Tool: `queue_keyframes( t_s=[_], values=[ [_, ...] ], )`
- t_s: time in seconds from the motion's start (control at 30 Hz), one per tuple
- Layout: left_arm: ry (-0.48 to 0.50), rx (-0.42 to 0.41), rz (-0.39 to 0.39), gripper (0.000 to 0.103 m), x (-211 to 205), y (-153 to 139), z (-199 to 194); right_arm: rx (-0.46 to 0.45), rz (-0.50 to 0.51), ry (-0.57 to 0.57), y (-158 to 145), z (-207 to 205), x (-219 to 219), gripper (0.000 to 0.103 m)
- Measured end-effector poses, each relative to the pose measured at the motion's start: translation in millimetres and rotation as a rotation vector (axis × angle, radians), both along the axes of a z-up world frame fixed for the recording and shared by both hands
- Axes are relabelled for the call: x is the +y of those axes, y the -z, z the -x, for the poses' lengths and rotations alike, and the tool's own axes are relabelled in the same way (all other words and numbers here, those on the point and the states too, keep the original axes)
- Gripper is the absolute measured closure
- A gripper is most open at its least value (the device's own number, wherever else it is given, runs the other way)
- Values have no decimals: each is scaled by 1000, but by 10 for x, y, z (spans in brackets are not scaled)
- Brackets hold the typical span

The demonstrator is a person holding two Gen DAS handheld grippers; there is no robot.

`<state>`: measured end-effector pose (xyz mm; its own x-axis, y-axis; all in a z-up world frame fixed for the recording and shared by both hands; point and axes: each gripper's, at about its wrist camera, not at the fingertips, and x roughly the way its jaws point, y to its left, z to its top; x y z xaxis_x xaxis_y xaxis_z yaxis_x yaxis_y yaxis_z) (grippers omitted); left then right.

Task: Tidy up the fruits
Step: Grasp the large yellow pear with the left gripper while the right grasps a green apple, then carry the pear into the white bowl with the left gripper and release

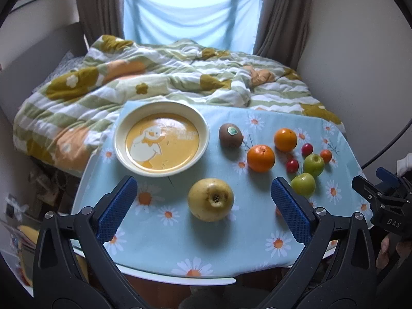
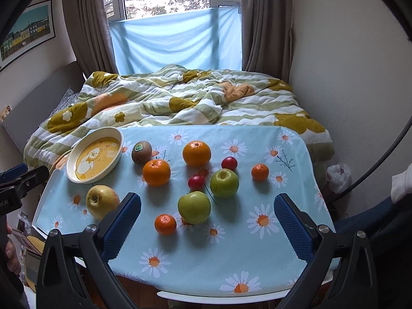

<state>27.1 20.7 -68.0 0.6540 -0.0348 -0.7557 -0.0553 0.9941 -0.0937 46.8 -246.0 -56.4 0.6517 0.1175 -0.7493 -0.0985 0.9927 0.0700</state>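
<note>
A cream and yellow duck plate [image 1: 121, 152] [image 2: 73, 159] stands empty at the table's far left. A yellow pear [image 1: 210, 199] [image 2: 101, 200] lies in front of it. A kiwi [image 1: 230, 135] [image 2: 141, 152], two oranges [image 1: 260, 158] [image 1: 285, 139], two green apples [image 2: 194, 207] [image 2: 224, 182], two red cherry fruits [image 2: 196, 182] [image 2: 229, 163] and two small tangerines [image 2: 165, 224] [image 2: 260, 172] lie to the right. My left gripper [image 1: 203, 200] is open, its jaws on either side of the pear, above the table. My right gripper [image 2: 207, 219] is open and empty above the near apple.
The table has a light blue daisy cloth [image 1: 159, 244] [image 2: 257, 252]. A bed with a rumpled green and yellow quilt [image 1: 167, 77] lies right behind it. A wall [image 2: 347, 90] stands close on the right. The right gripper's body shows at the left wrist view's right edge [image 1: 386, 206].
</note>
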Motion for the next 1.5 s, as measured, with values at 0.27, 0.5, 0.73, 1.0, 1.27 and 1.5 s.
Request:
queue_keyframes(
  t_s=[0.27,0.5,0.73,1.0,1.27,1.5],
  values=[
    [-69,119,47,0,-124,589,-194,61,-36,-101,460,-249,-37,0],
    [-103,179,66,1,-175,978,-372,157,-51,-144,865,-424,47,6],
    [-137,240,64,1,-175,1257,-533,232,-67,-180,1124,-563,105,18],
    [-140,273,72,21,-166,1403,-611,264,-77,-207,1229,-689,162,29],
    [-146,270,65,21,-190,1403,-600,296,-87,-230,1270,-751,216,43],
    [-168,265,60,21,-159,1405,-476,295,-84,-242,1283,-759,234,52]
  ],
)
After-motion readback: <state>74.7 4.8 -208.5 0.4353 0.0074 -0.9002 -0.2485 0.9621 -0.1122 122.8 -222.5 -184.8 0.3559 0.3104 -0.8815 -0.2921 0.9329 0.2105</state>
